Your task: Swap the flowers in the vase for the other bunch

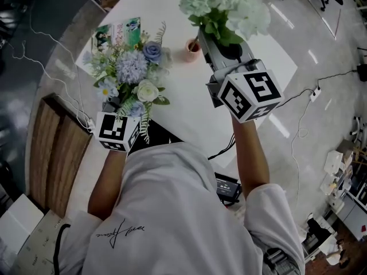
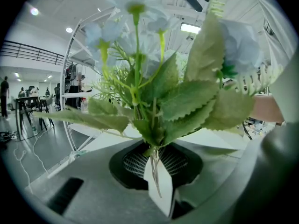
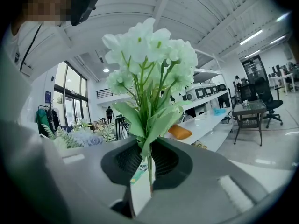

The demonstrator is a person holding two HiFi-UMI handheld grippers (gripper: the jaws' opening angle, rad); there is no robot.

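Your left tongs [image 2: 156,166] are clenched on the thin stems of the blue and white bunch [image 1: 133,73]. The ribbed pads press in from both sides just under the lowest serrated leaves. Your right tongs [image 3: 148,158] are likewise clamped on the single green stem of the pale green hydrangea bunch [image 1: 226,6], which stands upright from the jaws.

In the head view you hold both bunches up above the white bench [image 1: 189,102], the mixed bunch at the left and the hydrangeas at the right, well apart. Each pair of tongs carries its black-and-white marker cube close to your wrist.

The small pink vase [image 1: 193,49] stands on the bench between the two bunches, nearer the hydrangea leaves and clear of both tongs. Behind the mixed bunch lies an illustrated booklet [image 1: 117,32] with a green cover, its print too small to read. The dark handwritten script on the back of your white shirt [image 1: 172,211] cannot be read either.
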